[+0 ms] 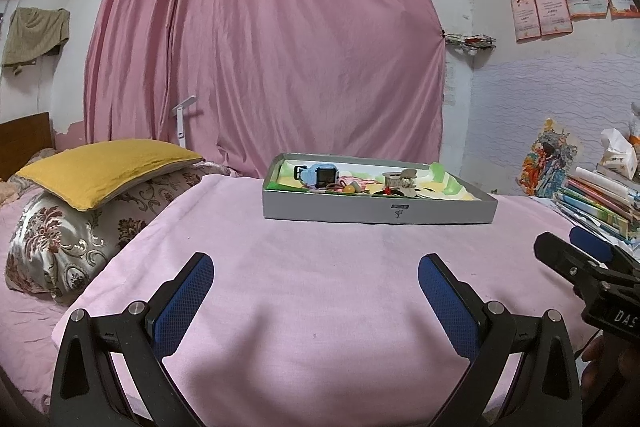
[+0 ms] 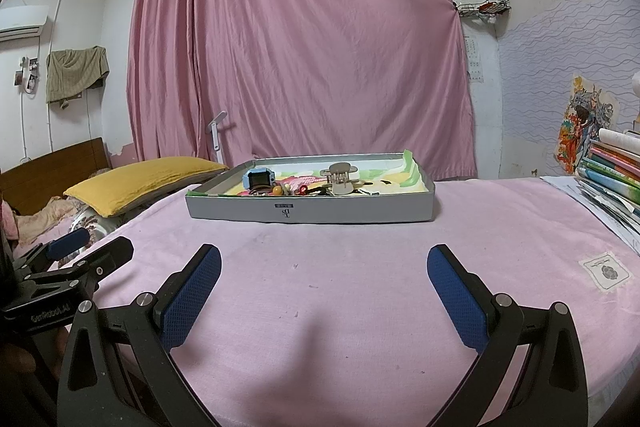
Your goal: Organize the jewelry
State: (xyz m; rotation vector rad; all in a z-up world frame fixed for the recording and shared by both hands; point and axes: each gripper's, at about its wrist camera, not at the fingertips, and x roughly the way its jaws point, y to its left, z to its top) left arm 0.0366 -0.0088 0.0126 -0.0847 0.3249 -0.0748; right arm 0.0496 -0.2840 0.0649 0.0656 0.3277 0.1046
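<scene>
A shallow grey box (image 1: 376, 213) (image 2: 312, 215) sits on the pink blanket ahead of both grippers. Inside lie a light blue smartwatch (image 1: 320, 175) (image 2: 258, 179), a beige hair claw clip (image 1: 400, 179) (image 2: 340, 177), an orange bead (image 1: 349, 189) (image 2: 277, 190) and other small trinkets. My left gripper (image 1: 316, 275) is open and empty, well short of the box. My right gripper (image 2: 324, 267) is open and empty, also short of the box. Each gripper shows at the edge of the other's view: the right one (image 1: 580, 255) and the left one (image 2: 88, 247).
A yellow pillow (image 1: 108, 167) (image 2: 144, 179) on a patterned pillow (image 1: 80, 231) lies at the left. A stack of books (image 1: 600, 203) (image 2: 612, 171) stands at the right. A pink curtain (image 1: 272, 39) hangs behind. A white fabric label (image 2: 604, 271) lies on the blanket.
</scene>
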